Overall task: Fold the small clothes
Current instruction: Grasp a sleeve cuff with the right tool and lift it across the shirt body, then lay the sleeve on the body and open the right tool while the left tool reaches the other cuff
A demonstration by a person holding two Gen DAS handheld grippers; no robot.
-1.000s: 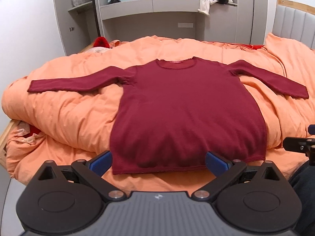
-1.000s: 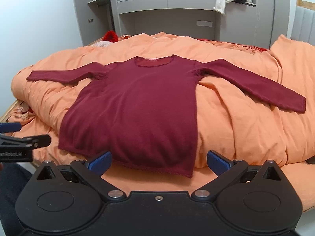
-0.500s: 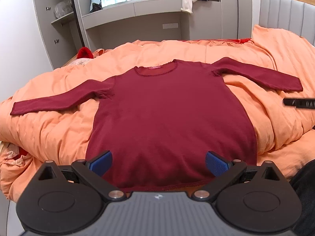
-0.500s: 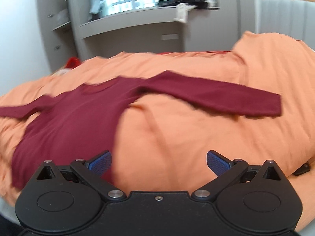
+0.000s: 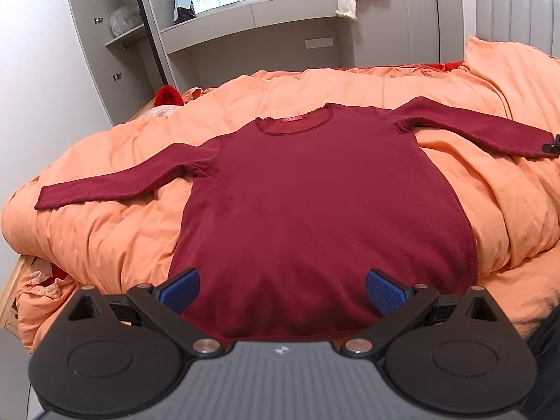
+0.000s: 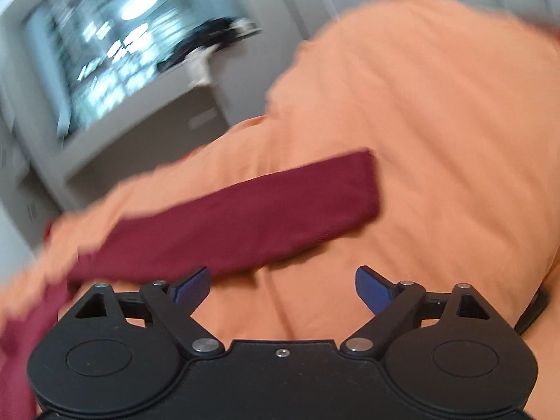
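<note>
The bed (image 5: 402,80) carries a puffy, creased orange duvet (image 5: 105,231), and on it the dark red sweater (image 5: 315,210) lies flat, face up, both long sleeves spread — a soft fine knit with a round neck. Folding looks barely begun: step 1 seems to be the right sleeve (image 6: 245,217). The right gripper (image 6: 281,285) sits just short of it, jaws closing with nothing between them; next it must reach the cuff and pinch it. The left gripper (image 5: 281,285) hovers over the hem, jaws wide, holding nothing.
</note>
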